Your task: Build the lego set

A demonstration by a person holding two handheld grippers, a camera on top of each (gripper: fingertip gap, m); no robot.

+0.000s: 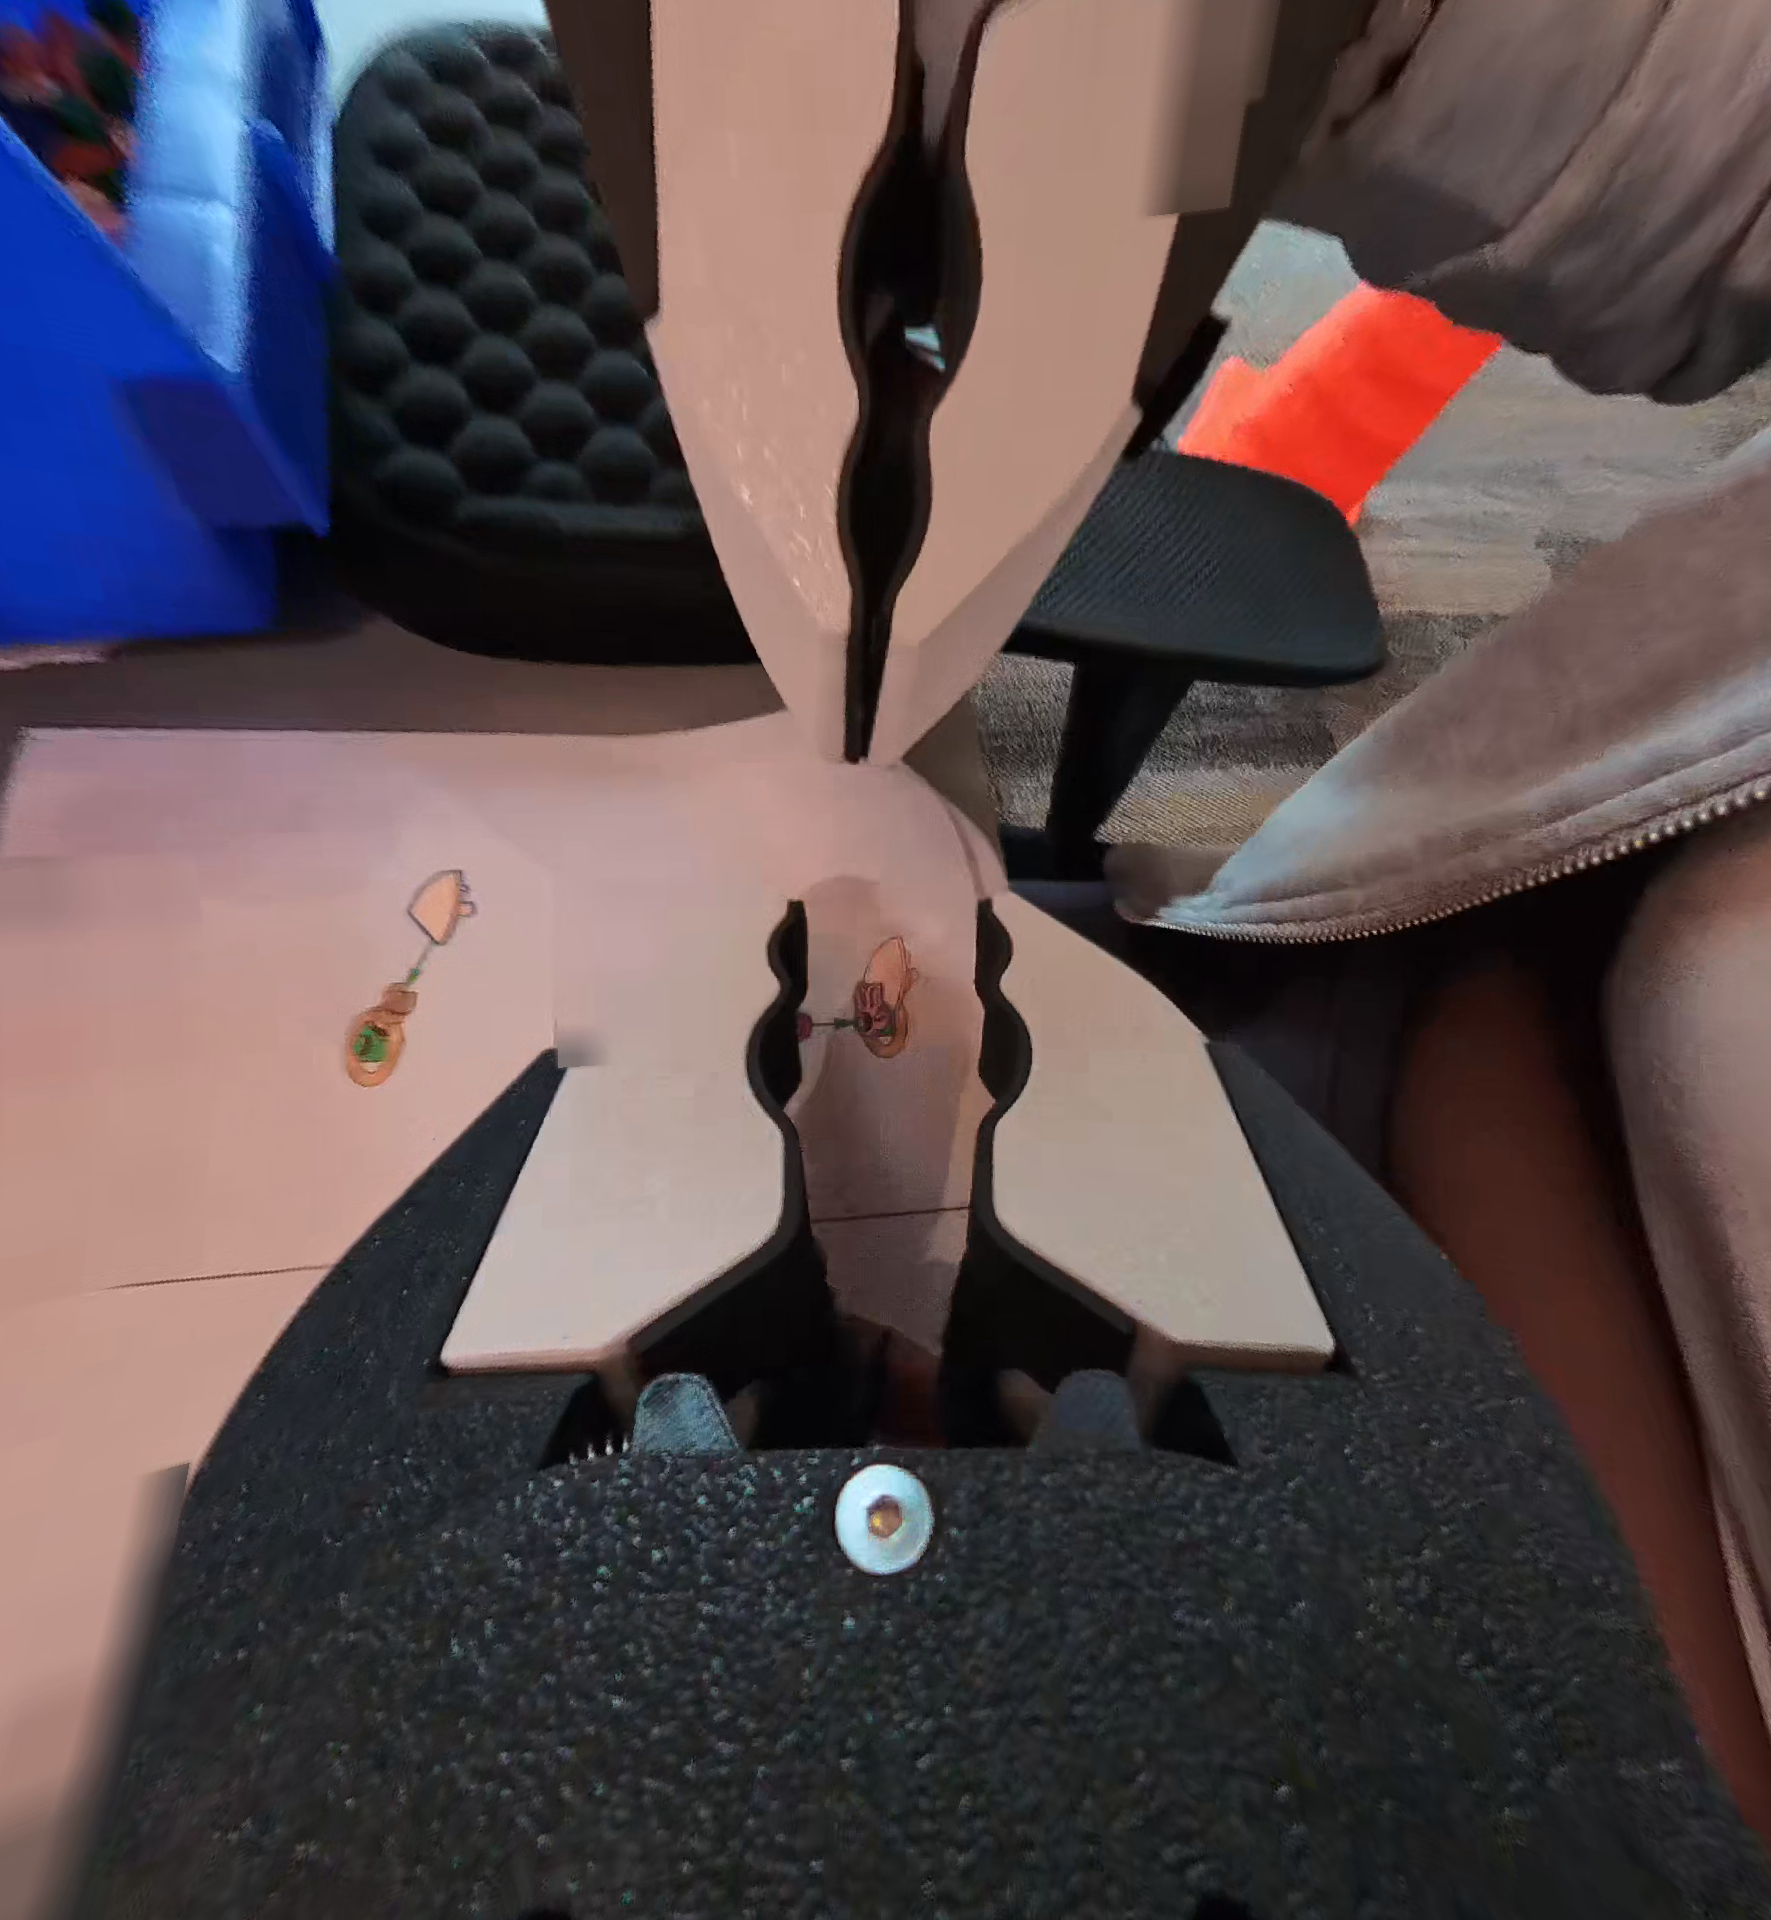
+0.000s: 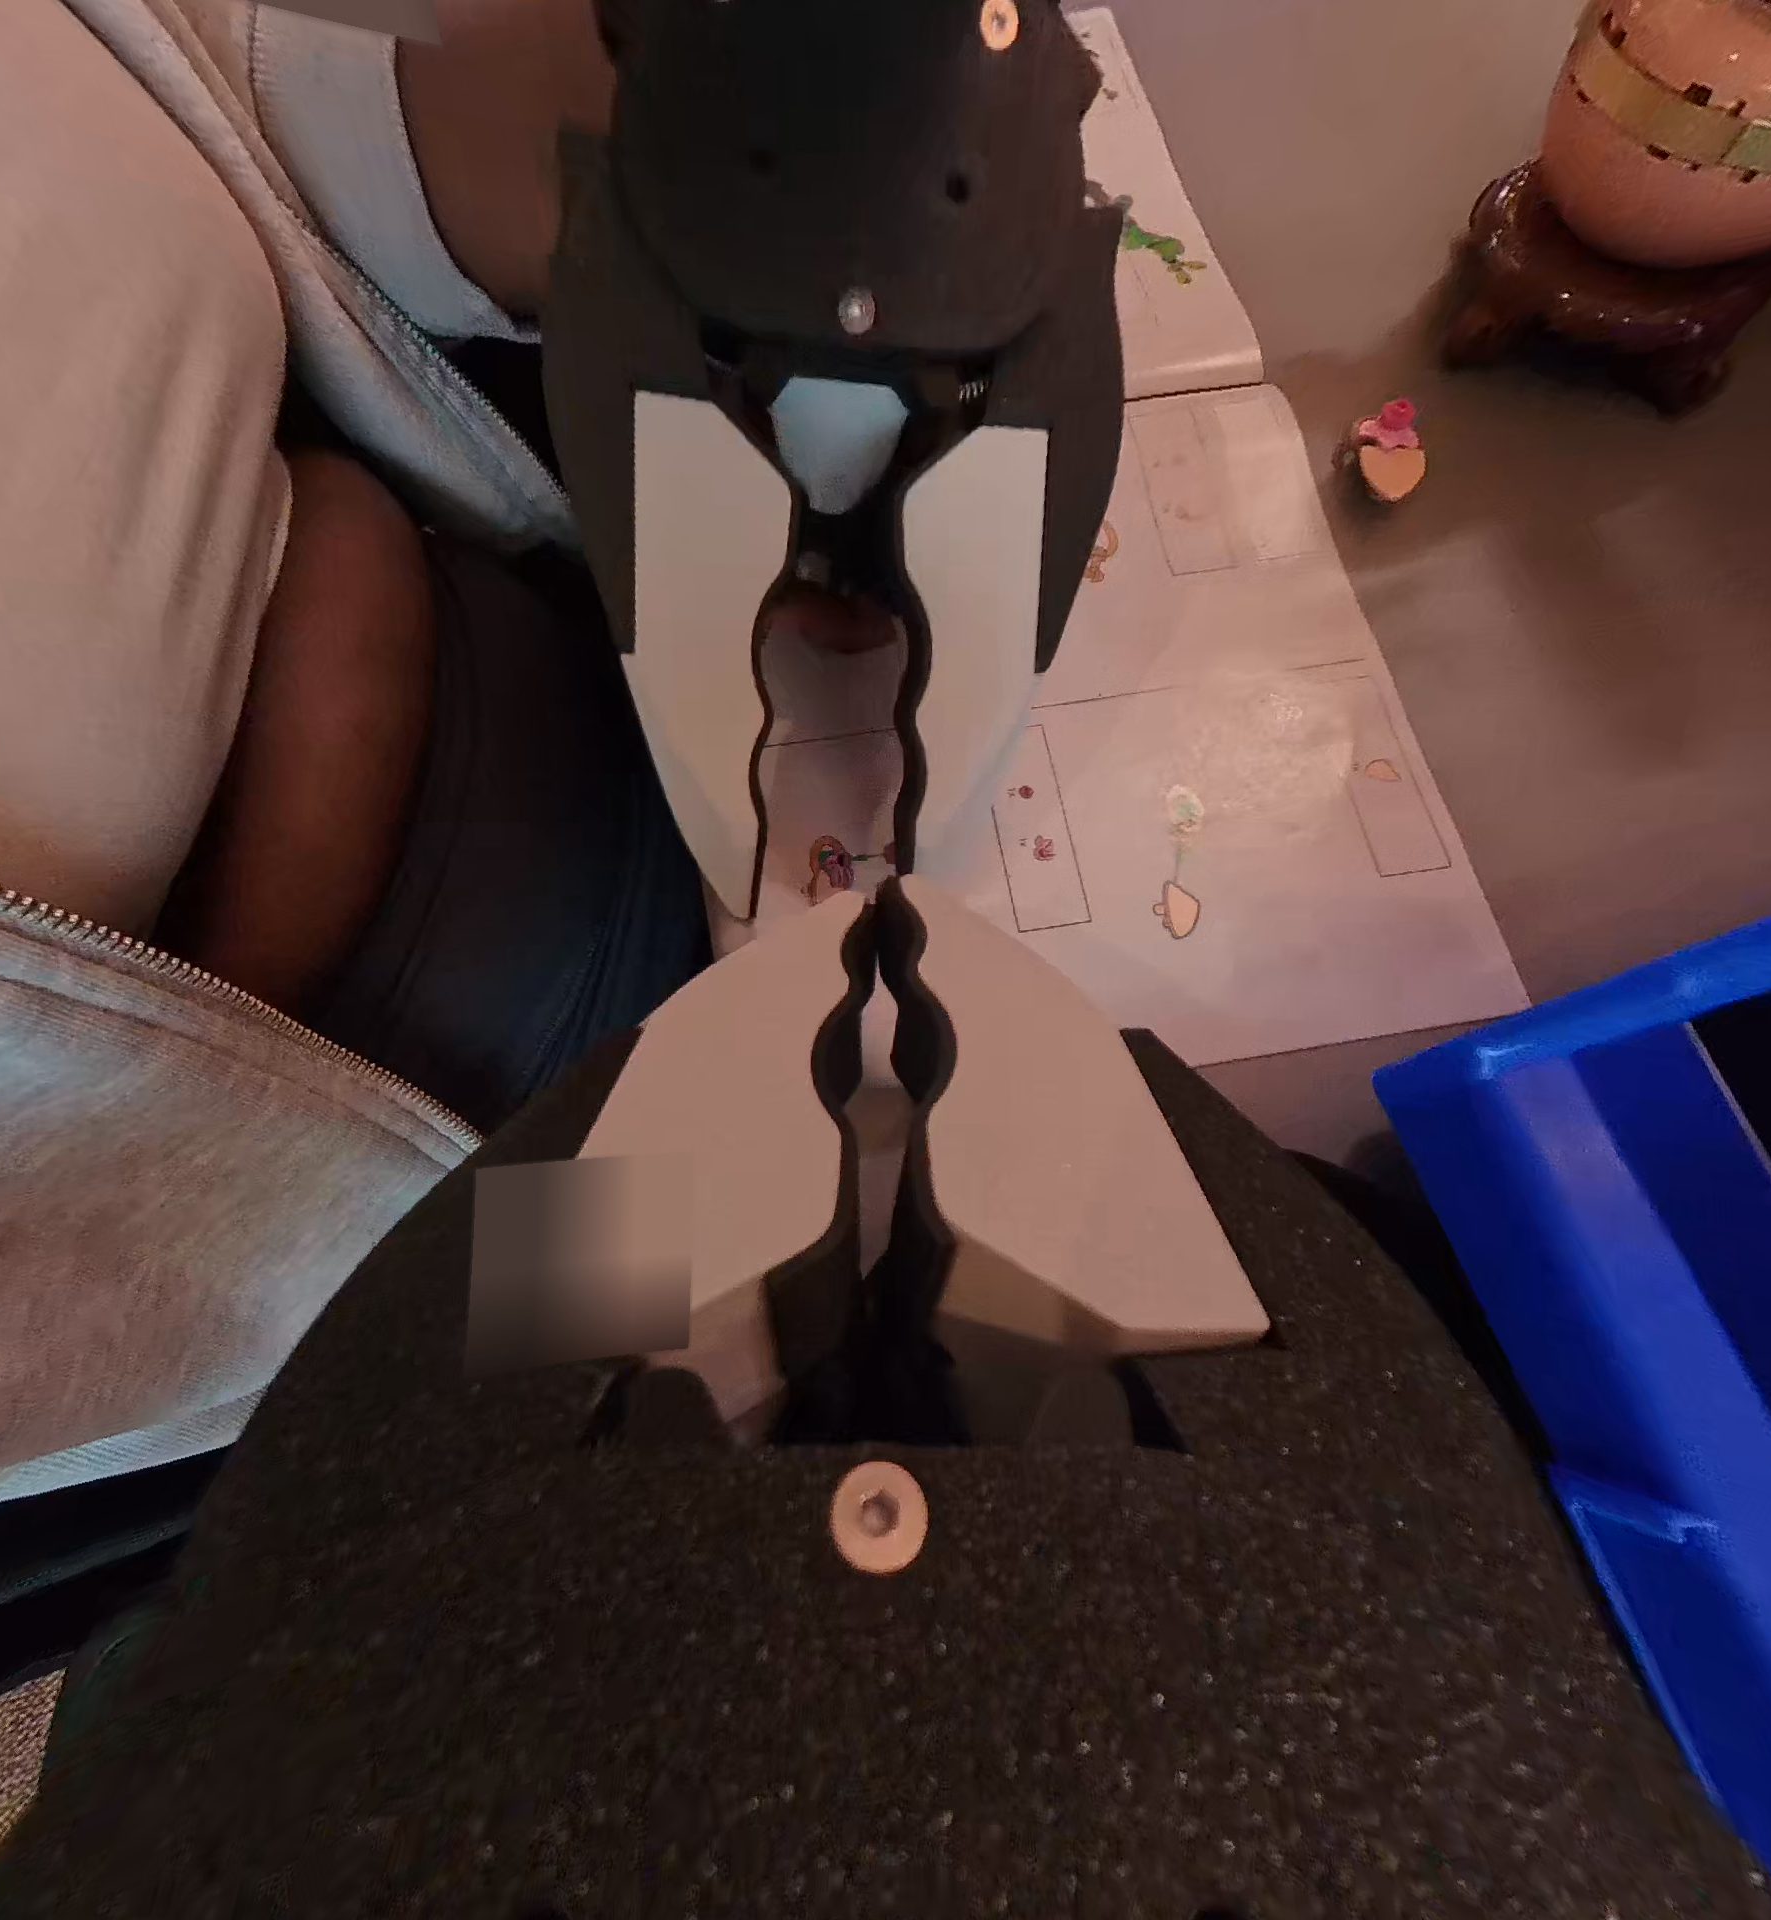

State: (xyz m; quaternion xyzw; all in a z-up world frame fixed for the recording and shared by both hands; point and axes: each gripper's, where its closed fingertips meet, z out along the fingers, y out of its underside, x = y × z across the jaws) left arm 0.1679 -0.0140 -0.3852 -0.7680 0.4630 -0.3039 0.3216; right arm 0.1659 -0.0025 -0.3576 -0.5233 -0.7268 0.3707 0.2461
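Observation:
My left gripper [image 1: 886, 925] is open and hangs over an open instruction booklet [image 1: 237, 1039] with small coloured build drawings. My right gripper [image 2: 881, 896] is shut, with no piece showing between its tips. The two grippers point at each other. The right gripper [image 1: 860, 753] comes in from the top of the left wrist view, its tips right at the mouth of the left gripper [image 2: 829, 883]. A small pink flower piece with a tan heart [image 2: 1385, 457] lies on the grey table. A round tan pot build on a brown stand [image 2: 1670, 177] stands at the back right.
A blue bin [image 2: 1639, 1247] sits close on the right of the right gripper and also shows in the left wrist view [image 1: 81, 416]. The booklet [image 2: 1224, 779] covers the table's middle. A person's beige zip jacket [image 2: 133, 1091], a black chair [image 1: 507, 312] and an orange thing [image 1: 1338, 384] are close by. Left and right tips are no more than a few centimetres apart.

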